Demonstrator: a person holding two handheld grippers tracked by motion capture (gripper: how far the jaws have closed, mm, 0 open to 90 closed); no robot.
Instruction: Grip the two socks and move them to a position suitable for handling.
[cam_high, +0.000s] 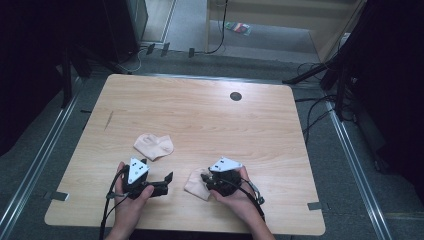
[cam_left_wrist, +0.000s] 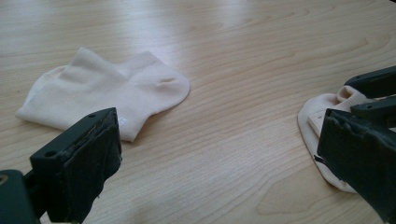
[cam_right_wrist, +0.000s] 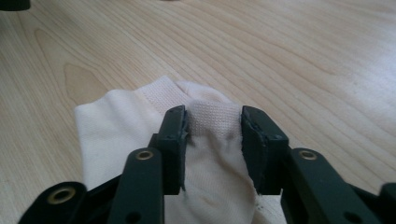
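Observation:
Two pale pink ankle socks lie on the wooden table (cam_high: 210, 120). One sock (cam_high: 154, 146) (cam_left_wrist: 107, 91) rests flat, a little beyond my left gripper (cam_high: 165, 183) (cam_left_wrist: 219, 135). That gripper lies low on the table, its jaws open wide with only bare wood between them. The other sock (cam_high: 195, 184) (cam_right_wrist: 116, 126) (cam_left_wrist: 322, 116) lies near the front edge. My right gripper (cam_high: 205, 179) (cam_right_wrist: 214, 126) reaches onto it from the right. Its pads press on both sides of the ribbed cuff, which bunches up between them. In the left gripper view, the right gripper's black jaws (cam_left_wrist: 373, 88) sit over that sock.
A small dark round grommet (cam_high: 235, 96) sits in the tabletop near the far edge. A faint dark streak (cam_high: 108, 120) marks the wood at the left. Cables and stand legs (cam_high: 320, 100) lie on the floor to the right of the table.

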